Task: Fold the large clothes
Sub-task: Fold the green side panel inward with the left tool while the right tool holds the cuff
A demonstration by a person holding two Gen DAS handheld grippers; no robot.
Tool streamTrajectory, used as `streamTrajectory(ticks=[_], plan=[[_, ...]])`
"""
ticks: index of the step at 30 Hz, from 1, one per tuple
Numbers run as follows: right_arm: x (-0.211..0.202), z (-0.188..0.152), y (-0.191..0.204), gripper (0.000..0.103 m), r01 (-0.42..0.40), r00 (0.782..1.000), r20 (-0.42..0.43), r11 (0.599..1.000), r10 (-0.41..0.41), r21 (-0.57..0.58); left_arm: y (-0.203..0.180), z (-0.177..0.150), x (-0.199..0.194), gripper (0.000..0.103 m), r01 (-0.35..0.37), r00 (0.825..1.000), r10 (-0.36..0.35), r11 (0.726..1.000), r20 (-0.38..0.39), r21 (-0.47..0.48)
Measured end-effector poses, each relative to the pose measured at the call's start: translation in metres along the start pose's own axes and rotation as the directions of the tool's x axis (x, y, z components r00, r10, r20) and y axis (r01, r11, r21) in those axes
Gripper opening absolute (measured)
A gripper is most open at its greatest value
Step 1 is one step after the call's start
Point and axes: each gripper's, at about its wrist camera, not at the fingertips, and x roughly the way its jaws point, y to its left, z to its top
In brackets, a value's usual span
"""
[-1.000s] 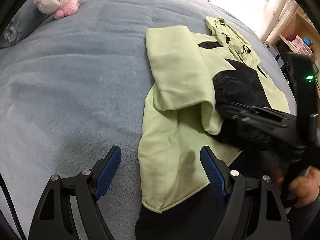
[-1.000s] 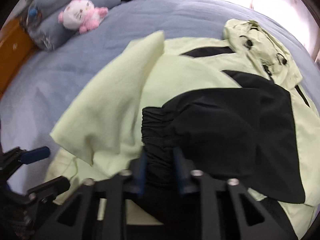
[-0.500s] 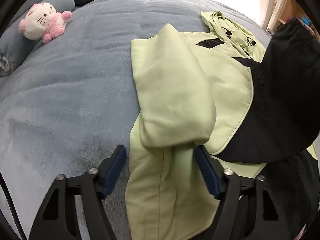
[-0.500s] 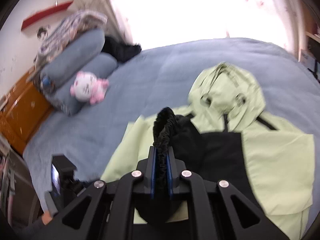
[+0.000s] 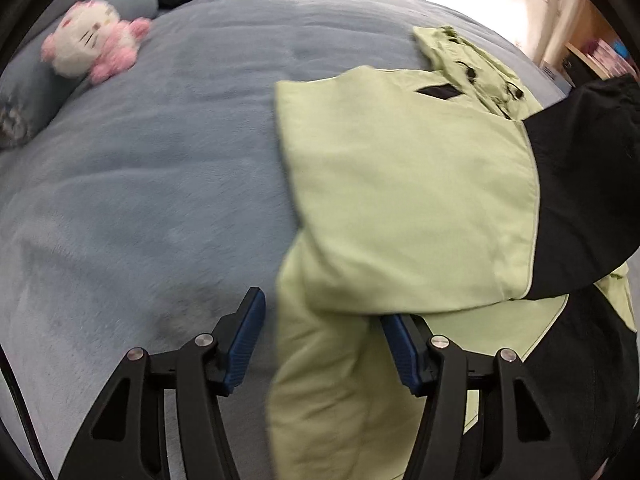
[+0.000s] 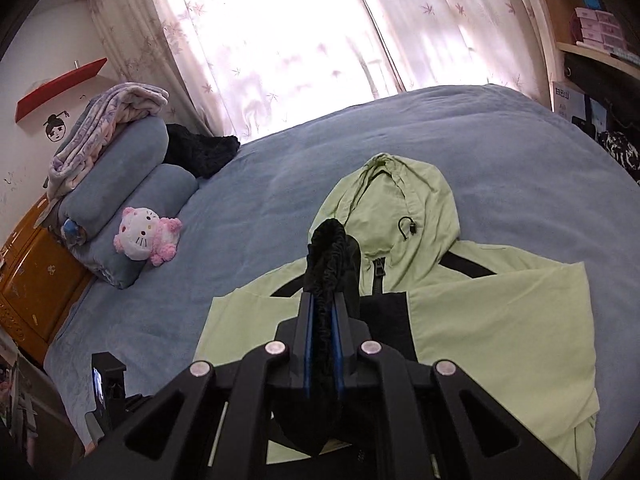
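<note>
left gripper (image 5: 322, 334): two black plastic fingers (image 5: 208, 364) built as open frames with triangular cut-outs; a round silver screw head at each joint, two per side. blue ribbed pads (image 5: 246, 336) on the inner faces, one at 7 o'clock, one at 5 o'clock of its view. a thin black cable (image 5: 16, 404) runs along the rim at 8 o'clock.

right gripper (image 6: 322, 320): same black open-frame build, four silver screw heads in a row across the lower part of its view. narrow blue pad edges (image 6: 307, 340) on the inner faces. black housing block where the fingers meet.

seen from the right wrist at 8 o'clock: a black boxy part with a small lit screen (image 6: 98, 386).
</note>
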Motion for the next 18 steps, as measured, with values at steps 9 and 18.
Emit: streamTrajectory(ticks=[9, 18], plan=[[-0.011, 0.004, -0.036, 0.006, 0.019, 0.998, 0.052, 0.999, -0.020, 0.032, 0.005, 0.011, -0.011, 0.011, -0.039, 0.997, 0.047, 0.993, 0.069, -0.115], [0.055, -0.079, -0.145, 0.009, 0.164, 0.964, -0.239, 0.966, -0.114, 0.200, 0.001, 0.003, 0.009, 0.021, -0.039, 0.999, 0.040, 0.998, 0.025, -0.048]])
